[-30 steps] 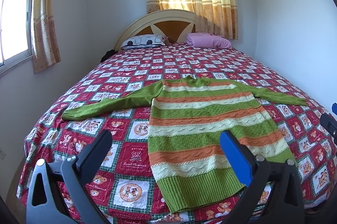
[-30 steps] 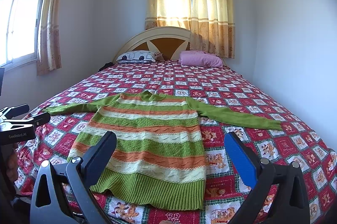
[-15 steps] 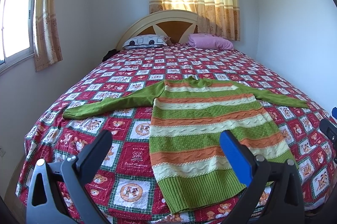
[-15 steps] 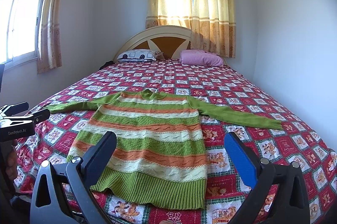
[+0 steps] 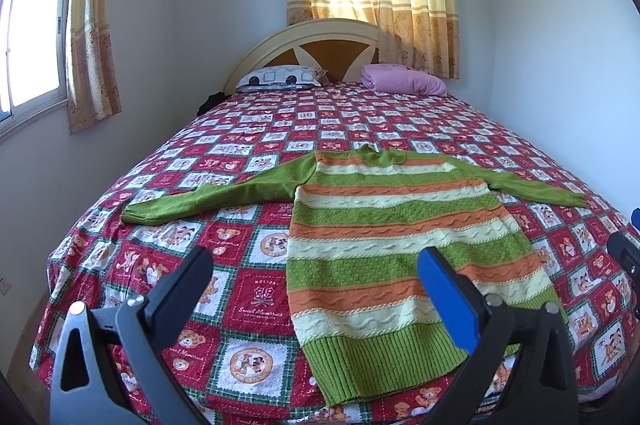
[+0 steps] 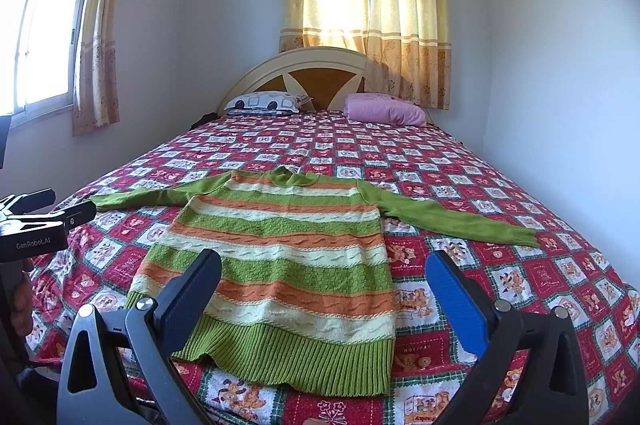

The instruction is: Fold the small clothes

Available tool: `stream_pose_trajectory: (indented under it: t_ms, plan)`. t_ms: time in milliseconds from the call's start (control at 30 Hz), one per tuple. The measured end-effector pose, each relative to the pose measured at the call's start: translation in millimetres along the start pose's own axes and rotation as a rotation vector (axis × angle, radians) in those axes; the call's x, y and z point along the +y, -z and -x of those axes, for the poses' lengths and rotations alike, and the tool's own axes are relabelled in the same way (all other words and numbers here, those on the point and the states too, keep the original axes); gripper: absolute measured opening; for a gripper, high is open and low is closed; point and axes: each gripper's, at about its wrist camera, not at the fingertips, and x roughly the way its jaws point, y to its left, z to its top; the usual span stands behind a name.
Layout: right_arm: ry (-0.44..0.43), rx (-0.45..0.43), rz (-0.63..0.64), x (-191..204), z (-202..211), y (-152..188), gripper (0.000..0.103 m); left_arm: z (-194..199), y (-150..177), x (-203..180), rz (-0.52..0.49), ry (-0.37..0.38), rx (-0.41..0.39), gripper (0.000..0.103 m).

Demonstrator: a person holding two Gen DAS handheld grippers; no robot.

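Observation:
A small knitted sweater [image 5: 384,233] [image 6: 280,249] with green, orange and cream stripes lies flat on the bed, hem toward me, both green sleeves spread out sideways. My left gripper [image 5: 316,273] hovers open above the bed's near edge, over the hem's left part, holding nothing. My right gripper [image 6: 324,277] also hangs open and empty over the hem's right side. The left sleeve cuff [image 5: 140,215] lies near the bed's left edge; the right sleeve cuff [image 6: 524,237] reaches toward the right edge.
The bed carries a red patchwork cover [image 5: 248,301] with bear prints. A patterned pillow [image 5: 280,79] and a pink pillow [image 5: 404,83] lie at the headboard. White walls close in left and right. The left device [image 6: 36,225] and a hand show at the right view's left edge.
Both views have tilted slightly upward, so the sweater sits a little lower in the frames. The sweater has not moved, and both grippers stay open.

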Motion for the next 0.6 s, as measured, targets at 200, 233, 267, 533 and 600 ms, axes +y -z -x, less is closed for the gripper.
stream_pose_trajectory:
  t_ms: [200,233,267,533,600]
  plan:
    - [0.0,-0.001,-0.001,0.0,0.0,-0.3,0.102,-0.1,0.2,1.3,0.0,0.0,-0.002,0.103]
    - [-0.001,-0.001,-0.001,0.0,0.0,-0.7,0.102,-0.1,0.2,1.5,0.001,0.0,-0.002,0.103]
    - [0.0,-0.002,0.0,0.0,0.0,-0.8,0.102,-0.1,0.1,1.5,0.001,0.001,-0.003,0.103]
    - [-0.003,0.001,0.006,1.3,-1.0,1.9,0.102,-2.0,0.6,4.5,0.002,-0.003,-0.001,0.103]
    - [-0.004,0.001,0.006,1.3,-1.1,1.9,0.102,-2.2,0.8,4.3,0.0,-0.004,-0.003,0.103]
